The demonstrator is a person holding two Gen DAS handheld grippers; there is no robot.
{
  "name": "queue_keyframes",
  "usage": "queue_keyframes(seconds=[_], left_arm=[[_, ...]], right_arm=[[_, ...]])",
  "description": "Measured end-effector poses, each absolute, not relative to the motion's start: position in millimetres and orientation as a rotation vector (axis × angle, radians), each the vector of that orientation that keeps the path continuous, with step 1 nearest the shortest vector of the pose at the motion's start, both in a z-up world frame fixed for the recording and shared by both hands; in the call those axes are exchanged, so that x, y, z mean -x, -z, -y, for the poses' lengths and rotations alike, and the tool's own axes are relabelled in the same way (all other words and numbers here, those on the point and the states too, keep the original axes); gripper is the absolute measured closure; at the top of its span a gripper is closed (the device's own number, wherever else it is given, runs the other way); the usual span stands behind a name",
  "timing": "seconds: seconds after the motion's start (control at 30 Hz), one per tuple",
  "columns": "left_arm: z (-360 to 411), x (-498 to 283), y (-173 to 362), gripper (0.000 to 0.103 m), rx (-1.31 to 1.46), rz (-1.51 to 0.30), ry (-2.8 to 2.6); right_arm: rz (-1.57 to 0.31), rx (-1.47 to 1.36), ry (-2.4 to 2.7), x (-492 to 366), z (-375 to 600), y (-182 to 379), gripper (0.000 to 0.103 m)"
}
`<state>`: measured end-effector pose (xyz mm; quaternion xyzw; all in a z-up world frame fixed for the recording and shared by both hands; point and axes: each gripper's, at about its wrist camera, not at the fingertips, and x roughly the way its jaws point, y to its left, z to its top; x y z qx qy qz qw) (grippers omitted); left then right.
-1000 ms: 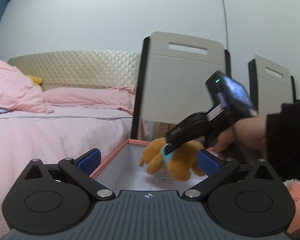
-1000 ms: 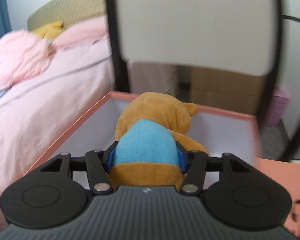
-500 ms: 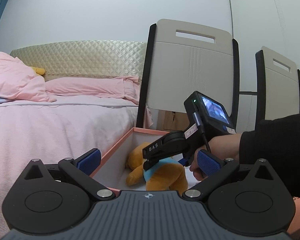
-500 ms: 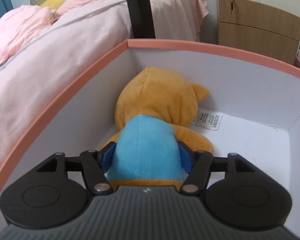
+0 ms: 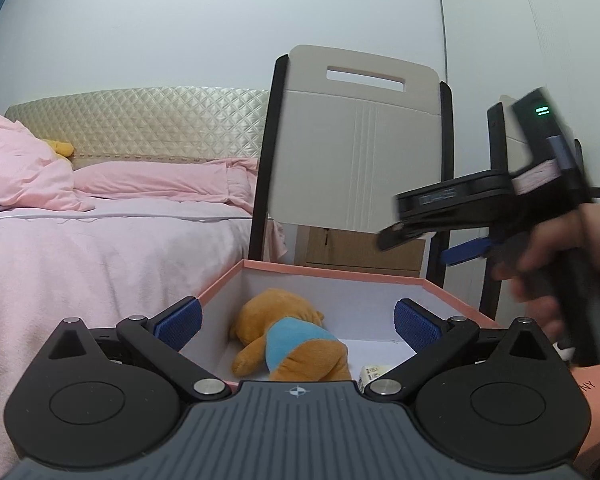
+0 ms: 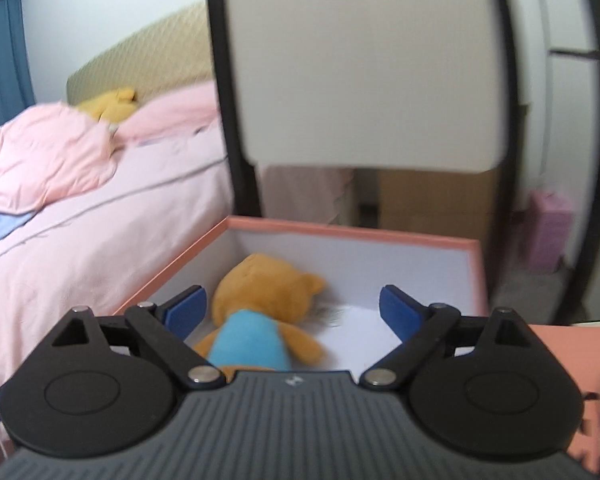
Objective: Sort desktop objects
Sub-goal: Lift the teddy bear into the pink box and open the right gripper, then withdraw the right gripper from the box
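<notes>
A brown plush bear in a blue shirt lies on its side inside the pink-rimmed white box. It also shows in the right wrist view, inside the same box. My left gripper is open and empty, just in front of the box. My right gripper is open and empty, raised above and behind the bear. In the left wrist view the right gripper hangs in the air above the box's right side, held by a hand.
A bed with pink covers lies left of the box. A white chair stands right behind the box, a second chair further right. A pink lid or surface lies right of the box.
My right gripper opened and let go of the bear, which now lies in the box. The right gripper then lifted up and back out of the box.
</notes>
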<state>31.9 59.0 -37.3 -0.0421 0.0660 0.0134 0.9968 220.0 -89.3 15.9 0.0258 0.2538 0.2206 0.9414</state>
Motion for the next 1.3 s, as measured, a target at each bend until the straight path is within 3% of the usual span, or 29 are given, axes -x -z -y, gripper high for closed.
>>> queue_keyframes(seconds=[0.23,0.6,0.7,0.8,1.3], left_arm=[[-43,-30,39,0.0,0.051,-0.123,-0.004],[-22,-28,47,0.0,-0.007,-0.128,0.024],[-17,-28,49,0.0,-0.003,-0.133,0.043],[-11,-27,52,0.0,-0.007,-0.142,0.061],[8,-21,60,0.0,-0.038,-0.158,0.086]], right_arm=[[-0.364,-0.033,-0.347,-142,150,-15,0.009],[-0.269,-0.059,-0.246,-60,202,25,0.009],[-0.263,-0.077,-0.216,-53,210,33,0.008],[-0.24,-0.101,-0.184,-47,217,34,0.0],[-0.227,-0.102,-0.15,-29,232,33,0.0]])
